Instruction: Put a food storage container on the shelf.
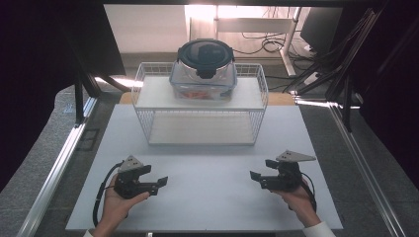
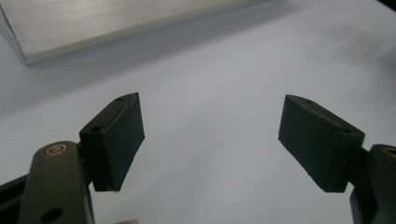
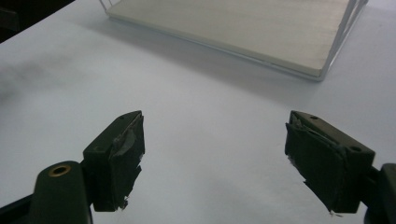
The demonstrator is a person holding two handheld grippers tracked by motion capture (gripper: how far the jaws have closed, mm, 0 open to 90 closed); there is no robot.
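The lidded food container [image 1: 204,69] sits at the upper centre of the high view, on the top shelf of a white wire rack [image 1: 148,84] that stands at the far end of the white worktop [image 1: 207,197]. The container has a clear body with something orange-red inside and a dark round lid [image 1: 205,52] with a clasp facing the camera. The rack's lower shelf [image 1: 200,129] lies below it, bare and pale. In the lower left of the high view the left gripper [image 1: 161,183] is held in a hand [image 1: 114,207] just above the worktop, pointing toward the middle; in the lower right the right gripper [image 1: 255,176] is held in the other hand [image 1: 296,200], pointing inward too. The two are well apart from each other and from the rack. In the left gripper view its jaws stand spread wide with bare worktop between them, and a metal rail [image 2: 116,28] crosses the upper left. In the right gripper view its jaws are spread wide as well, pads [image 3: 125,161] frayed at the edges, with the rack's lower shelf in the upper right of the frame.
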